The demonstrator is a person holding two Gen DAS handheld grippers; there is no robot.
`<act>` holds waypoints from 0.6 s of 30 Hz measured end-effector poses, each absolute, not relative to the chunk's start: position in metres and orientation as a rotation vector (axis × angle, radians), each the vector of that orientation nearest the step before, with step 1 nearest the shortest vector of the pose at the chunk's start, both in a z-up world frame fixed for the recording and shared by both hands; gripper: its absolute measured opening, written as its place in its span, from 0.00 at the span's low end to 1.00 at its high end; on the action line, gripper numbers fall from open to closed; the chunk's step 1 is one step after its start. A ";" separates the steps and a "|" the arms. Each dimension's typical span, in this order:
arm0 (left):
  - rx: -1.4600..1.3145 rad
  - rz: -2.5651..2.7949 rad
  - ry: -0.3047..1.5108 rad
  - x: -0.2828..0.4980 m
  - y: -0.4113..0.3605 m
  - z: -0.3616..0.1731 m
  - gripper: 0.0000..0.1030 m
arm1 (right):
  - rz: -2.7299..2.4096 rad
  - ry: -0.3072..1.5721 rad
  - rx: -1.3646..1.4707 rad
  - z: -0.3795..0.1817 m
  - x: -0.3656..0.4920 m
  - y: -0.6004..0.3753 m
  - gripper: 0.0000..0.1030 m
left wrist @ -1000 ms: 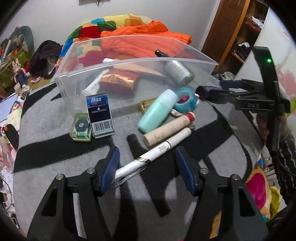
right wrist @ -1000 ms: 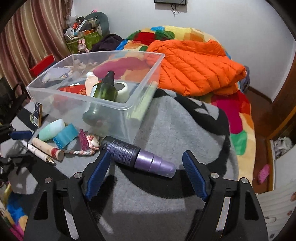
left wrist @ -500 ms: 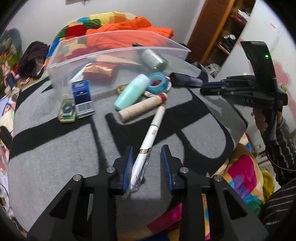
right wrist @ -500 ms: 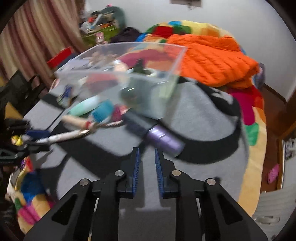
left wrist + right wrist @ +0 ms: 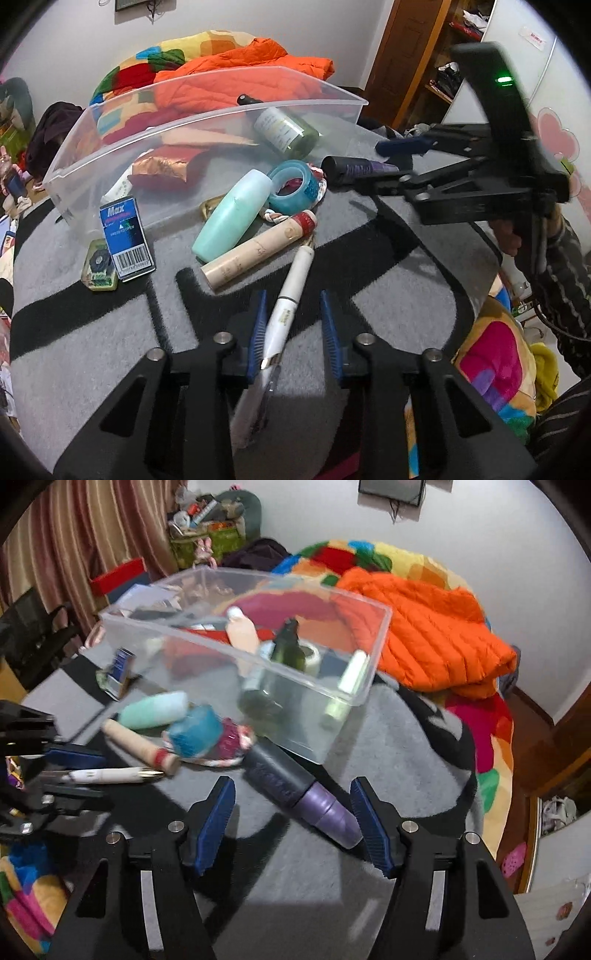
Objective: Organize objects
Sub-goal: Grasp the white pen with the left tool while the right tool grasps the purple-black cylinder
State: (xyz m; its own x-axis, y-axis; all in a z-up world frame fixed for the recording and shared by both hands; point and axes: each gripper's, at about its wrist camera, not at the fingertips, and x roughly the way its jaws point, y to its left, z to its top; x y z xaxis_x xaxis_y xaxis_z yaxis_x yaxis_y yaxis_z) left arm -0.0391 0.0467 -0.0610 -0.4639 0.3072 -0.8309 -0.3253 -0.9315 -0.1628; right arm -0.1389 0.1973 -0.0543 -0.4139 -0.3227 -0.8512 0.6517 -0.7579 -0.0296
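A clear plastic bin (image 5: 207,114) holds a green bottle (image 5: 286,131) and other items. In front of it on the grey and black rug lie a mint bottle (image 5: 231,214), a blue tape roll (image 5: 293,186), a beige tube (image 5: 258,254) and a white pen (image 5: 286,306). My left gripper (image 5: 293,328) is open, its jaws on either side of the pen with a gap on the right. My right gripper (image 5: 293,823) is open around a black and purple bottle (image 5: 299,794), which lies on the rug; it also shows in the left wrist view (image 5: 356,170).
A blue Max box (image 5: 125,238) and a small green tin (image 5: 99,267) lie left of the bottles. An orange quilted jacket (image 5: 424,627) lies on a colourful blanket behind the bin. A wooden door (image 5: 404,55) and shelves stand at the far right.
My right gripper's jaws have opened wide again and now straddle the purple bottle. My left gripper's jaws have opened slightly around the white pen, which still lies between them.
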 end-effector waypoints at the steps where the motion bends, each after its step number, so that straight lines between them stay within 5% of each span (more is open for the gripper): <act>1: -1.365 2.409 0.023 -0.038 0.045 -0.061 0.15 | -2.177 0.480 1.224 -0.058 -0.142 0.198 0.55; 5: -1.373 2.401 -0.002 -0.031 0.041 -0.058 0.10 | -2.145 0.427 1.248 -0.059 -0.140 0.203 0.29; 8: -1.369 2.416 0.017 -0.026 0.040 -0.056 0.10 | -2.131 0.393 1.248 -0.055 -0.131 0.207 0.21; 18: -1.379 2.405 0.031 -0.028 0.045 -0.059 0.10 | -2.081 0.396 1.229 -0.053 -0.097 0.197 0.21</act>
